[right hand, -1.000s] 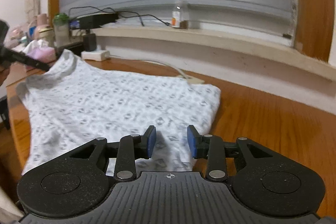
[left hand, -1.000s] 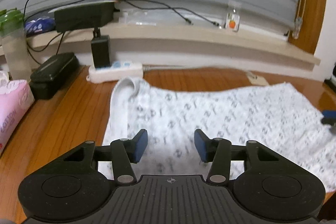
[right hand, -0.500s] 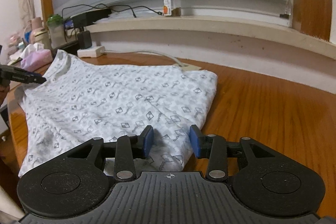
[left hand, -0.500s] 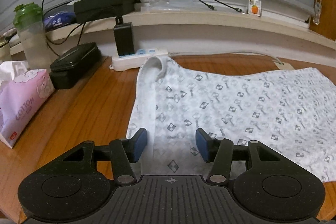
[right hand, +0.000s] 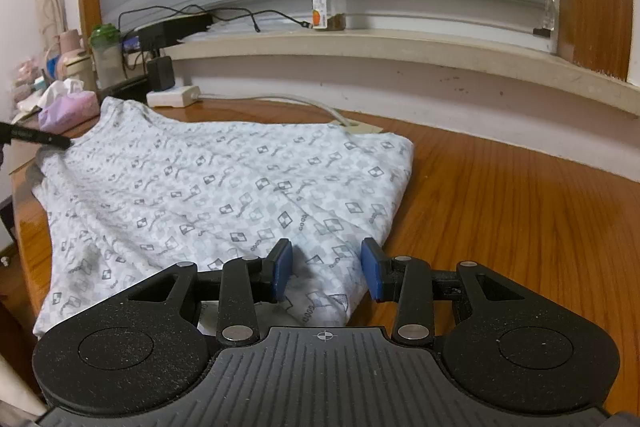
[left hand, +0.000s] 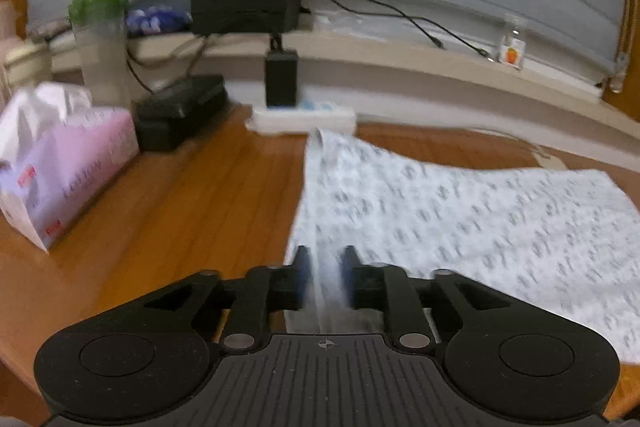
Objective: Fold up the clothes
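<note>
Patterned shirt [right hand: 224, 187] spread flat, we pinch its edge in the closing left gripper [left hand: 325, 273], right gripper [right hand: 326, 269] parted over the hem; next, lift together.

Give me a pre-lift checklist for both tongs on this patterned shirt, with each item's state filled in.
1. Left tongs around the shirt edge: ok, a fold of cloth sits between the pads, and the jaws have just been closing.
2. Left grip firm: cannot tell, the picture is blurred.
3. Right tongs closed on cloth: not ok, the pads stand apart with the hem lying between them.
4. Shirt flat on the table: mostly ok, with slight wrinkles.
5. Power strip clear of the shirt: not ok, the collar end lies right by it.
</note>
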A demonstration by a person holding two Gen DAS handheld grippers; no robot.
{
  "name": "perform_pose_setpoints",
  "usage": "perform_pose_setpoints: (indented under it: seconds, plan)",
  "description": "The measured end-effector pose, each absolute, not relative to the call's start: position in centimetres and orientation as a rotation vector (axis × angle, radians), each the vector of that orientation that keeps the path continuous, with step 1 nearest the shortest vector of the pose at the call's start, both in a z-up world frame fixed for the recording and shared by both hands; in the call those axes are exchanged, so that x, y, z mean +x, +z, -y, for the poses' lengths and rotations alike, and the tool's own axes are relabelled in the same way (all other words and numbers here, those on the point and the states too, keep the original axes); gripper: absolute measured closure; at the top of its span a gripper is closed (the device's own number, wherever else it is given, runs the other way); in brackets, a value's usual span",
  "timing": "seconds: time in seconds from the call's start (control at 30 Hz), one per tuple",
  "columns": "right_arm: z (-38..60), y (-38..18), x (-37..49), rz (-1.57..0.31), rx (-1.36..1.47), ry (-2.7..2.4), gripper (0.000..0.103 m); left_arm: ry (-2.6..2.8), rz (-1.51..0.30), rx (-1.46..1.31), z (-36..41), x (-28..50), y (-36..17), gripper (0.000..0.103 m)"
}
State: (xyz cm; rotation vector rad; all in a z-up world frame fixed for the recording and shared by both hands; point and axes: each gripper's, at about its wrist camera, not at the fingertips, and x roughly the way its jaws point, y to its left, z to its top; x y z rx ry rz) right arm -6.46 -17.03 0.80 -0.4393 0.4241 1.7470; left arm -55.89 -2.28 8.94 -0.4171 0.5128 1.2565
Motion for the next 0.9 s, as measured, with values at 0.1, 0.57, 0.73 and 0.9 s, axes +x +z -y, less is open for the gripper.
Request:
perform_pose_setpoints:
  seconds: [0.1,0.57,0.73,0.9]
  plan:
    - [17.1,0.8,-6.4,-0.422,-0.435,1.744,0.064,1.242,-0.514,-0.359,0.9,-54.1,10.2,0.059]
    - [19.8,1.4,-6.1,-0.335,-0.416,1.716,0.063,1.345,-0.643,-0.258,-5.0,-50.5,10.1,0.055]
    - [23.1,1.9,-5.9,-0.301,-0.448,1.708,0.064,1.175,-0.597,-0.221,-3.9,-44.5,11.0,0.051]
    - [25.4,1.9,-6.8,-0.285,-0.507,1.739,0.068,0.963,-0.606,-0.186,-3.1,-35.9,10.3,0.049]
